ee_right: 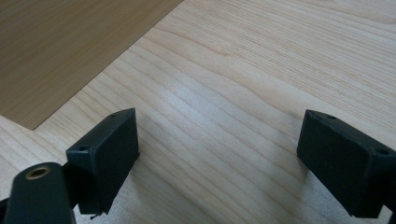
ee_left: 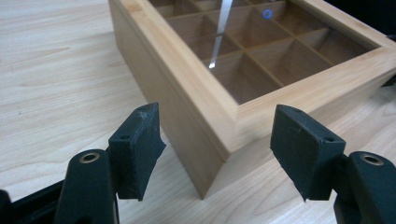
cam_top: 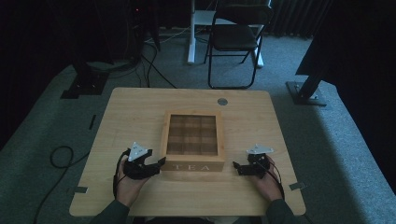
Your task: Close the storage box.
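Straddling the near left corner of the wooden tea box, the left claw has its jaws parted, neither pad touching the wood. The box sits closed mid-surface, its glass lid showing 9 compartments. The right claw rests open on the surface just right of the box, holding nothing.

"TEA" on the wooden box front

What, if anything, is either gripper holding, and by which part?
Nothing is held. The left gripper has its jaws open astride a near corner of the tea box, pads apart from it. The right gripper is open over the bare table.
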